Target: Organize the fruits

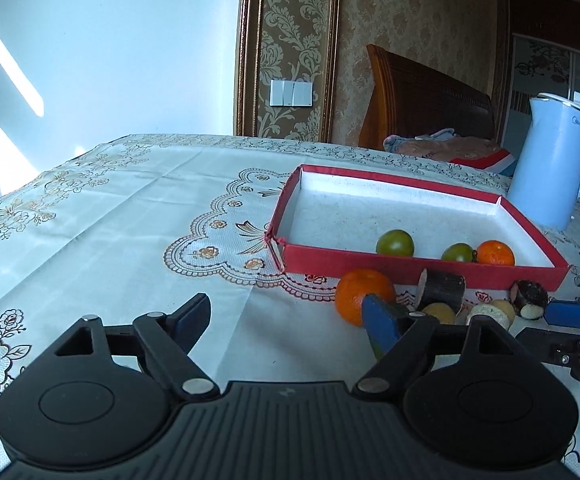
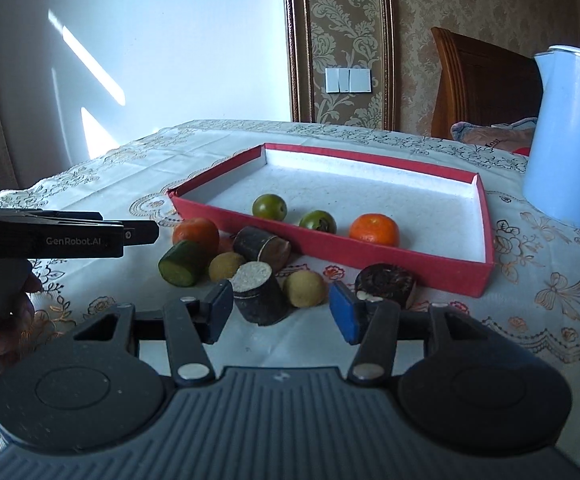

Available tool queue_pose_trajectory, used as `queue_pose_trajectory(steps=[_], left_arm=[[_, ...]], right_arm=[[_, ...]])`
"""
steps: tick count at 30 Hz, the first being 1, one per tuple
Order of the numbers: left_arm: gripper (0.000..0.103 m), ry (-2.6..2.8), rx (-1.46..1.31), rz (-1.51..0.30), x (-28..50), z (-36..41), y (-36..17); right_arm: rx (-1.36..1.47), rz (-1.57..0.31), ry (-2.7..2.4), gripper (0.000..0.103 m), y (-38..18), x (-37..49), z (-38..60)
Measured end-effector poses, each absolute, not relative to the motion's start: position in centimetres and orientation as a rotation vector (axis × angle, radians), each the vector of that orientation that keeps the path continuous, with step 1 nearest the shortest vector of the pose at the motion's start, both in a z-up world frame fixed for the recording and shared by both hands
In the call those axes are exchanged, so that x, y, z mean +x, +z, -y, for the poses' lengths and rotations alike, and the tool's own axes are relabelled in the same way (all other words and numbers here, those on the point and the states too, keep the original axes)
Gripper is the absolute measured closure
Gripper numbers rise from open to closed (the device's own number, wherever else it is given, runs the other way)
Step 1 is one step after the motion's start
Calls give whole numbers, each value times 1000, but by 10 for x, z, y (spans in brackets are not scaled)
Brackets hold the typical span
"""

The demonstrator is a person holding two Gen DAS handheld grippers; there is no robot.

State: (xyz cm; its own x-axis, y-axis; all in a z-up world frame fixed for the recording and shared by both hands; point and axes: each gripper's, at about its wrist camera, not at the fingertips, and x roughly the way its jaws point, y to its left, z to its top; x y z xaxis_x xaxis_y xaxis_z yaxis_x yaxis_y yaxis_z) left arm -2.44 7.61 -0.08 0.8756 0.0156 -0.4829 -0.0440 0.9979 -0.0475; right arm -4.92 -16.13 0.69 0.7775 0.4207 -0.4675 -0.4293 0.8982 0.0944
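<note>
A red tray (image 2: 389,258) sits on the cloth-covered surface (image 1: 130,208), a white kettle (image 2: 565,140) just beyond its far right corner. In the tray lie three fruits, all near the front wall: two green tomatoes (image 2: 269,207) (image 2: 317,222) and one orange (image 2: 374,229). The rest of the tray's white floor is bare.

Outside the tray, against its front wall, lies a loose cluster: a second orange (image 2: 196,234), a green cucumber stub (image 2: 180,263), three dark sugarcane pieces (image 2: 261,244) (image 2: 258,292) (image 2: 385,283) and two small yellow longans (image 2: 226,266) (image 2: 305,288).

The right wrist view shows the whole cluster; the cucumber stub can be made out only here. It also shows the left gripper (image 2: 142,233) from the side at the left edge, with the fingers (image 2: 0,350) of the hand that holds it below. The left wrist view shows the cluster low and partly hidden behind its own right finger, a headboard (image 1: 429,100) and bedding behind the surface, and a blue pad of the right gripper at its right edge.

The left gripper's (image 1: 290,316) jaws stand wide apart with nothing between them, the outside orange (image 1: 359,294) just past the right finger. The right gripper's (image 2: 282,308) jaws are parted and grip nothing; one sugarcane piece stands just ahead of the gap, touching neither pad.
</note>
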Motion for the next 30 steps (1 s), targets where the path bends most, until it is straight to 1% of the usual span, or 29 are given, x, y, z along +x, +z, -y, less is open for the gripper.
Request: queue_pose_trajectory(steps=[3, 5, 22, 23, 24, 25, 26, 30], left_arm=[[20, 16, -63, -518, -27, -78, -4], [20, 19, -65, -525, -28, -79, -5], [20, 6, -96, -553, -30, -83, -8], [20, 6, -97, -554, -29, -83, -9], [20, 6, -98, -556, -29, -83, -9], [20, 7, -98, -560, -29, -83, -9], [20, 8, -97, -564, -28, -82, -9], [20, 6, -87, -570, -28, -81, -10]], right_arm=[[-35, -514, 468, 52, 3, -51, 155], [-43, -528, 476, 56, 2, -49, 150], [-102, -578, 469, 56, -1, -28, 124], [-107, -586, 467, 57, -2, -27, 123], [-110, -597, 465, 64, -3, -24, 121], [-113, -603, 458, 64, -4, -22, 120], [-111, -605, 453, 67, -5, -21, 119], [-93, -614, 450, 69, -5, -18, 121]])
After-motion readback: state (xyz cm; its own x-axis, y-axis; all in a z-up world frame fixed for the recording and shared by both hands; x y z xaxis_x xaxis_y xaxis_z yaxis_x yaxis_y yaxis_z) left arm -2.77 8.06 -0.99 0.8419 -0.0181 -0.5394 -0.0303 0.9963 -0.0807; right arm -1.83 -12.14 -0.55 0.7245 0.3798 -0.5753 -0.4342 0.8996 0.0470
